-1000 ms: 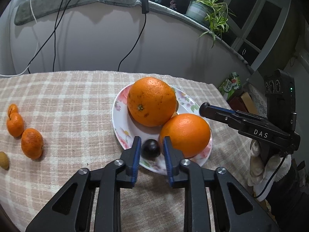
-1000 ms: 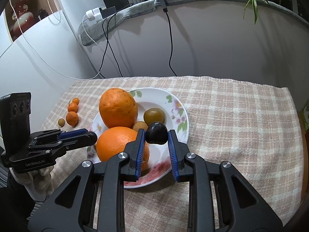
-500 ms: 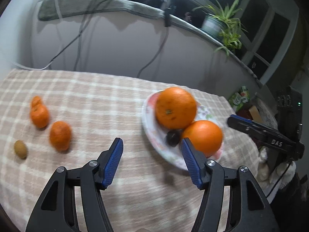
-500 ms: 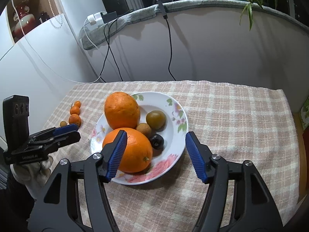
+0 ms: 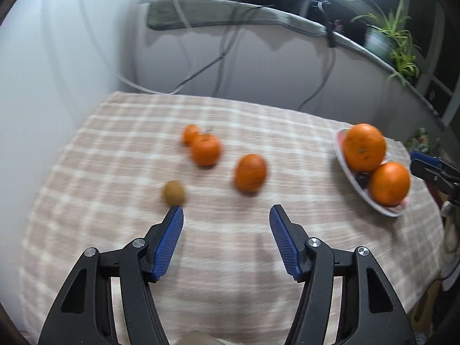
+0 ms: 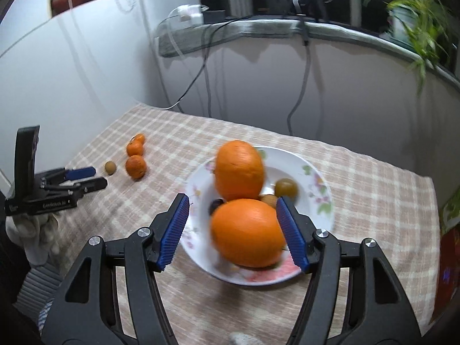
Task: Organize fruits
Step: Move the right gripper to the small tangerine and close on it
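A white flowered plate (image 6: 313, 161) holds two big oranges (image 6: 247, 231), a dark plum (image 6: 215, 204), a green-brown fruit (image 6: 286, 187) and a small brown one. My right gripper (image 6: 233, 210) is open and empty, its jaws on either side of the near orange. On the checked cloth lie three mandarins (image 5: 250, 172) and a small brown fruit (image 5: 174, 192). My left gripper (image 5: 225, 214) is open and empty, just short of them; the brown fruit sits at its left fingertip. The plate (image 5: 342, 155) shows at the right of the left wrist view.
A white wall runs along the table's left and back. Cables hang from a grey ledge (image 6: 258, 27) with a charger. A potted plant (image 5: 385, 37) stands on the ledge at the right. The table edge falls off at the right.
Both grippers opened and let go of the dark plum, which now lies on the plate. My left gripper swung left to the loose mandarins. My right gripper shifted left over the near orange.
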`<state>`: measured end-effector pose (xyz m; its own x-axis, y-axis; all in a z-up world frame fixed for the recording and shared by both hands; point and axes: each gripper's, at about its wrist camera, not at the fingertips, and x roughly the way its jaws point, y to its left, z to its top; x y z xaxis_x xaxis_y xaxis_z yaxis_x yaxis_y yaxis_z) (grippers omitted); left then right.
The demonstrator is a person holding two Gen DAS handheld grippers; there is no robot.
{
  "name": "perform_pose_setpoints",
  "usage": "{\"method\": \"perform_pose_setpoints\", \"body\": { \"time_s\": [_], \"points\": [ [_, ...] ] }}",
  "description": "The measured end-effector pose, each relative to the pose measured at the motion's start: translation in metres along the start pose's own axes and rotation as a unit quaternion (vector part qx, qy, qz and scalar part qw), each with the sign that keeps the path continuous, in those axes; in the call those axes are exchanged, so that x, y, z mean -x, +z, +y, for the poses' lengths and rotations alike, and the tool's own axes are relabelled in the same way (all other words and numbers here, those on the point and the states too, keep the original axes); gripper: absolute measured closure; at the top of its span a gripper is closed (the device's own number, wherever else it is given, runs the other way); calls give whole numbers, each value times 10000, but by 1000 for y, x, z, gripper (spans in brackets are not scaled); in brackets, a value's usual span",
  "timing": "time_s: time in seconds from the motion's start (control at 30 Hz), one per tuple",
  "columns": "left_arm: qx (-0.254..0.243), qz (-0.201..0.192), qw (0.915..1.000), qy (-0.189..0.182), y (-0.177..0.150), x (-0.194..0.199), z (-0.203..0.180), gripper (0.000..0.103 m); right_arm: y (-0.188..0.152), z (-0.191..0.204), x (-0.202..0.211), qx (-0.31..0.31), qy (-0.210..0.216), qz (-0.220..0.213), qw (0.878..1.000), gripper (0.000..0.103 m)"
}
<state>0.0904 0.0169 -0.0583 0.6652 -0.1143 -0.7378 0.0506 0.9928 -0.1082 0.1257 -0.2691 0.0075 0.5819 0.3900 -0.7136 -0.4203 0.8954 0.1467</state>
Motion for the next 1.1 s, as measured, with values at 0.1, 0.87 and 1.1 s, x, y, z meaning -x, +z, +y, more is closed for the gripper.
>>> {"method": "perform_pose_setpoints", "body": {
  "time_s": [0.1, 0.87, 1.1],
  "points": [
    [77, 33, 9999, 130, -3, 1, 14, 41, 3, 15, -8, 122, 200, 81, 9997, 37],
    [482, 151, 9986, -135, 6, -27, 47, 62, 34, 112, -91, 608, 865, 519, 9930, 37],
    [509, 229, 9984, -123, 9, -39, 50, 62, 40, 126, -124, 581, 877, 716, 9919, 37]
  ]
}}
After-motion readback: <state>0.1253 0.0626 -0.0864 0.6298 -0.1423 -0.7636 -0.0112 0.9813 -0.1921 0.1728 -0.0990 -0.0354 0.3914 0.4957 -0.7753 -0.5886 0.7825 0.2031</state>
